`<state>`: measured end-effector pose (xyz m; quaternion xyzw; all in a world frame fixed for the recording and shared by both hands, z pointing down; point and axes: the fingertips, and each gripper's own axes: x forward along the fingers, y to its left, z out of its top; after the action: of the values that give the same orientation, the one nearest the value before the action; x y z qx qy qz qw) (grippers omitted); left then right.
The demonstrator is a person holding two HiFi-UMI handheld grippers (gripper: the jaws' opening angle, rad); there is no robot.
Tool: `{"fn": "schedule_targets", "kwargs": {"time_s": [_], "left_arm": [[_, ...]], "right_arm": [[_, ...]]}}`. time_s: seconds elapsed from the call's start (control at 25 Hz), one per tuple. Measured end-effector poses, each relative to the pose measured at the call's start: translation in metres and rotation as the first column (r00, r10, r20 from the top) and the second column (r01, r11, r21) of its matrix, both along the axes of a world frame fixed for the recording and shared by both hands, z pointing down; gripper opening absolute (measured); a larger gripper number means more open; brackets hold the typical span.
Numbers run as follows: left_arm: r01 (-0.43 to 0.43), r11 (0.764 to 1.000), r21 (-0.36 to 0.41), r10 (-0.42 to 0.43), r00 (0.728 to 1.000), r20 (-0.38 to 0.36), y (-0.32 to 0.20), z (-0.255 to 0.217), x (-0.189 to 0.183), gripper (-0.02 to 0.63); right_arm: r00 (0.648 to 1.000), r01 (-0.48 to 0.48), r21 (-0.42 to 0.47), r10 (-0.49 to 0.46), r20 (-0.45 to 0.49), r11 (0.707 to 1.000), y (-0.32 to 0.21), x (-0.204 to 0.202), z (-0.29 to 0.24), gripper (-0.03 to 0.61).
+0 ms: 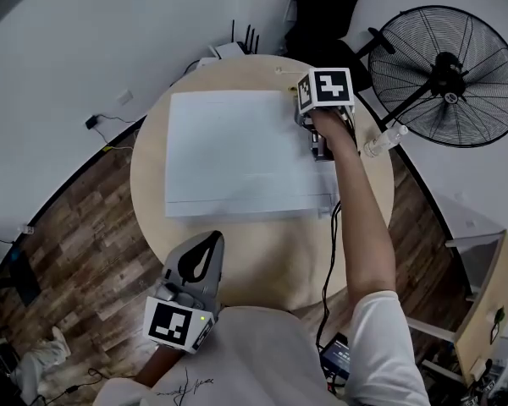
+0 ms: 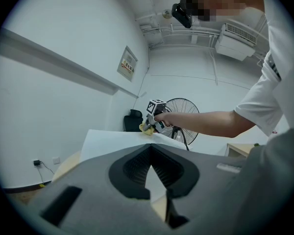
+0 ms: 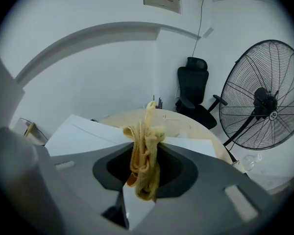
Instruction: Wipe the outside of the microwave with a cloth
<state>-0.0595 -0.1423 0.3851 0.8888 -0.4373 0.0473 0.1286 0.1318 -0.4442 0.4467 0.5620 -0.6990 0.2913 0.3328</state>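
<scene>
Head view with both gripper views. The microwave (image 1: 237,155), a white box seen from above, stands on a round wooden table (image 1: 262,252), towards its far side. The right gripper (image 1: 320,146) is at the microwave's far right corner, its jaws clamped on a yellow cloth (image 3: 144,160). The cloth is bunched into a narrow fold that stands up past the jaw tips and hangs down behind them. The left gripper (image 1: 205,248) is held low near the person's body, over the table's near edge. Its jaws are together with nothing between them, and it is well apart from the microwave. A standing fan (image 1: 449,74) is beyond the table on the right. The cloth is judged light, soft and limp, so it will drag and fold under pressure. A grip on the gathered middle, as shown, leaves a loose end free to bear on the casing. The microwave is judged rigid, smooth and heavy enough to stay put under light wiping.
</scene>
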Motion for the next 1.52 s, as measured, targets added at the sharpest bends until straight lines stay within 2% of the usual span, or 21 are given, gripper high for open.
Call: {"fn": "schedule_targets", "kwargs": {"time_s": [0.56, 0.84, 1.52], "left_arm": [[0.001, 1.0, -0.002, -0.001, 1.0, 0.015, 0.008, 0.0, -0.001, -0.006], [0.016, 1.0, -0.005, -0.016, 1.0, 0.017, 0.01, 0.001, -0.009, -0.006], [0.06, 0.998, -0.012, -0.059, 0.998, 0.023, 0.006, 0.005, -0.027, -0.006]], "right_arm": [[0.991, 0.091, 0.009, -0.091, 0.1, 0.996, 0.006, -0.093, -0.001, 0.124], [0.986, 0.125, 0.017, -0.126, 0.112, 0.992, 0.005, -0.138, -0.002, 0.124], [0.949, 0.256, 0.017, -0.254, 0.186, 0.967, 0.006, -0.239, -0.003, 0.124]]}}
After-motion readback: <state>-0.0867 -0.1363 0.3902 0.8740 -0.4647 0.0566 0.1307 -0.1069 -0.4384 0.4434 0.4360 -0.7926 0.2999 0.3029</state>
